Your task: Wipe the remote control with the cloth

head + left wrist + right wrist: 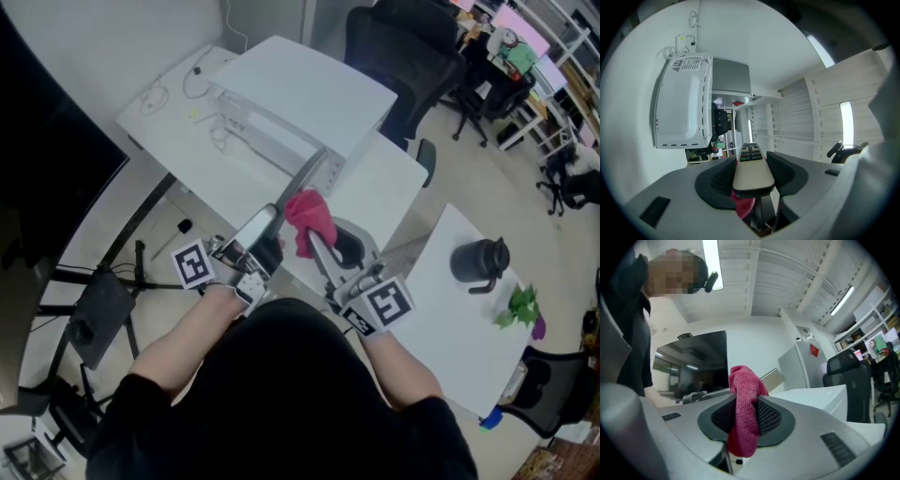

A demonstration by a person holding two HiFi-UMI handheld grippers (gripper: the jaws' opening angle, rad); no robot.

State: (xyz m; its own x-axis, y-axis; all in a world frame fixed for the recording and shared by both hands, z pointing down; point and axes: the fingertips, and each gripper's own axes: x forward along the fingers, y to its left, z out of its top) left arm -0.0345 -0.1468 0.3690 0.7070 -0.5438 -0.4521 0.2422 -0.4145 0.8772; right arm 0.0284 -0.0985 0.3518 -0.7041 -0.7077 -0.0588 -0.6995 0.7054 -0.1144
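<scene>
Left jaws: the left gripper (751, 179) stands partly open, its pads pressed on the near end of the remote control (752, 164), button side up.
Right jaws: the right gripper (743, 420) is drawn narrow, pinching a fold of the pink cloth (746, 397); the bunched top sticks out past the tips.
Where the task's thing is: the remote is carried in the air over the white table (192, 155), with its far end pointing toward the white microwave (305, 98).
Contact: the cloth lies against the remote's middle. From the left gripper view, pink shows just under the remote's near end.
Progress: probably mid-wipe or just starting. Both things are in hand and meeting, but no picture shows which faces have been covered. The button face and far end look unreached.
Edges: the microwave's front edge is near the remote's tip, so long strokes that way look tight.
Open room: there is free air on the near side. The black jug (479, 262) and the green plant (521, 306) stand well apart to the right.
</scene>
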